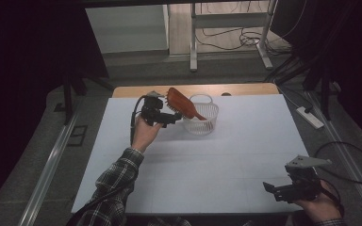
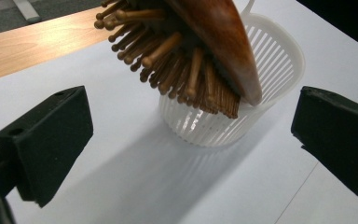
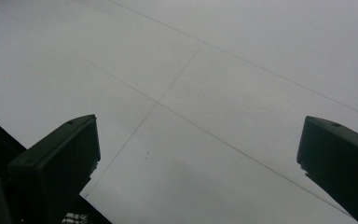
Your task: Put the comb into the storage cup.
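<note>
The brush (image 2: 200, 56) leans in the far basket (image 2: 279, 60); the left gripper (image 2: 191, 135) gapes beside it, the right gripper (image 3: 198, 163) gapes near right.

dim room, black curtains (image 1: 23, 42) both sides, grey floor (image 1: 136, 70), white table frame (image 1: 228, 21) and loose cables (image 1: 226, 42) out back, power strip (image 1: 311, 117) on the right.

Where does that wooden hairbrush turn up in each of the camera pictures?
High view: the hairbrush lies upper centre, tilted across the white basket.
Left gripper view: top centre, bristles down, at the basket's rim.
Right gripper view: not seen; bare table.
Shared landmark: the basket.
</note>
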The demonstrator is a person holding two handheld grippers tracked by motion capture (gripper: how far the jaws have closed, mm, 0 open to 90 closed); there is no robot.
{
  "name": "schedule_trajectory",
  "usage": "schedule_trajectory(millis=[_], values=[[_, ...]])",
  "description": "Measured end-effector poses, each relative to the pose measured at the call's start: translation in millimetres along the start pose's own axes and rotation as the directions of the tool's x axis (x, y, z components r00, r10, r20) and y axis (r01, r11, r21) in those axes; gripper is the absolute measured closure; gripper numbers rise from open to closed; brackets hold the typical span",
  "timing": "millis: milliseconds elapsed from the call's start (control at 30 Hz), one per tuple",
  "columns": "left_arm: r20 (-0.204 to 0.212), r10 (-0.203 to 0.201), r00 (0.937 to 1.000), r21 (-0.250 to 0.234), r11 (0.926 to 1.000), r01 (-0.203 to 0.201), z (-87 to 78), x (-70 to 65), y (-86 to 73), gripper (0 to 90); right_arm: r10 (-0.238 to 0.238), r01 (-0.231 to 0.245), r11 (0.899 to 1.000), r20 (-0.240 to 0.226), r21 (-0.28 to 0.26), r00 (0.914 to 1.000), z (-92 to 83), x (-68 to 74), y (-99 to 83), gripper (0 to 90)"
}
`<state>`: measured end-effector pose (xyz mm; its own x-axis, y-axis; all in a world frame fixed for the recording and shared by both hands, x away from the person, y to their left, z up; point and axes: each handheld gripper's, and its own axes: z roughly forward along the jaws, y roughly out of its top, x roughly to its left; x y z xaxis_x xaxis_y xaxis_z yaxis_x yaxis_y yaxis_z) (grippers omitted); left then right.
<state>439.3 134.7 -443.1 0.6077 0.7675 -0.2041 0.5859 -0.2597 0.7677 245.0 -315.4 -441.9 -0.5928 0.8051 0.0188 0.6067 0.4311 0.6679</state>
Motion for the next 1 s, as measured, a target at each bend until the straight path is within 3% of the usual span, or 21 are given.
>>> schedule_trajectory(millis=[433,1000], values=[[-0.026,0.052,0.9983,0.014,0.9986,-0.051,-8.3,-5.7,-10.3,0.0,0.004,-0.004,1.000,0.005,0.008,1.0000,0.7,0.0,-0.1,0.0],[-0.013,0.051,0.9986,0.026,0.9984,-0.051,-18.9,-6.4,-25.9,0.0,0.007,-0.007,1.000,0.007,0.003,1.0000,0.1,0.3,-0.3,0.0]])
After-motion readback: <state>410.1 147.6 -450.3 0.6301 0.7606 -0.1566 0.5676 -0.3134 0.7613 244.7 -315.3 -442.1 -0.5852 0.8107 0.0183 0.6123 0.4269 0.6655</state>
